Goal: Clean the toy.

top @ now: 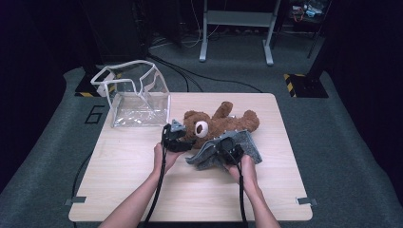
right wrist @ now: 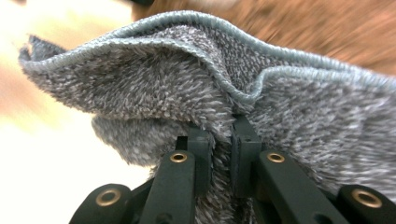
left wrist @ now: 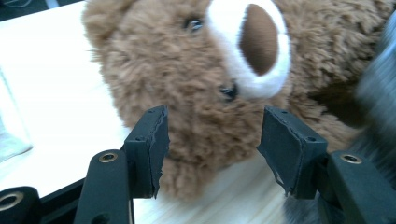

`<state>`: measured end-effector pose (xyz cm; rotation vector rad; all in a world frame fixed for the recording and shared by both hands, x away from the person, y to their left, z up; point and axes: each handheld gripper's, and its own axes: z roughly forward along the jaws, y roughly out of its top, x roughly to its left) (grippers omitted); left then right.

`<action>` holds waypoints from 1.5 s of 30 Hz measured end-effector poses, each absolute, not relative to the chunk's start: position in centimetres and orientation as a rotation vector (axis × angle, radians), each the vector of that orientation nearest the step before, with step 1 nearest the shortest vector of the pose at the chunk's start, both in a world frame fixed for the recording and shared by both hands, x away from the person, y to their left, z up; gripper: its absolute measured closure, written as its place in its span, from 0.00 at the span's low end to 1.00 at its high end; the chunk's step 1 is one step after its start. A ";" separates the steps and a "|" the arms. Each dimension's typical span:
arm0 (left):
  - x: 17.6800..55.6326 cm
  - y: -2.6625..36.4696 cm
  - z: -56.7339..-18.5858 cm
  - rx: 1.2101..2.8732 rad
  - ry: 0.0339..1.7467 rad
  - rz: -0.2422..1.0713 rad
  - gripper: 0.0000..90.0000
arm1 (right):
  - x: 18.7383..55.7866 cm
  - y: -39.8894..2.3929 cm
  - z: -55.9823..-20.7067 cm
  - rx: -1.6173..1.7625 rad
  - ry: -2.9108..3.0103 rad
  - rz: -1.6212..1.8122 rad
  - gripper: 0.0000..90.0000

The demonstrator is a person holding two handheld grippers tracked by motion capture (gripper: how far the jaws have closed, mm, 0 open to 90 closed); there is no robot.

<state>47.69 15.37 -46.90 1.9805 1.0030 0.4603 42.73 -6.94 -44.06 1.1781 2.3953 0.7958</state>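
A person's right gripper [top: 231,148] pinches a grey towel [top: 247,142] over the teddy bear [top: 214,124] at mid-table while the left gripper [top: 175,137] (jaws half-open, holding nothing) hovers at its head, likely to steady it next.

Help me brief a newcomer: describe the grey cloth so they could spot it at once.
On the wooden table, look beside the brown teddy bear lying near the middle. The cloth is the fuzzy grey towel with a stitched edge, draped at the bear's near side and pinched in the right gripper.
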 end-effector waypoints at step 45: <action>47.8 14.8 -47.5 1.970 1.031 0.455 0.47 | 42.6 -7.3 -45.3 1.229 2.502 0.617 0.90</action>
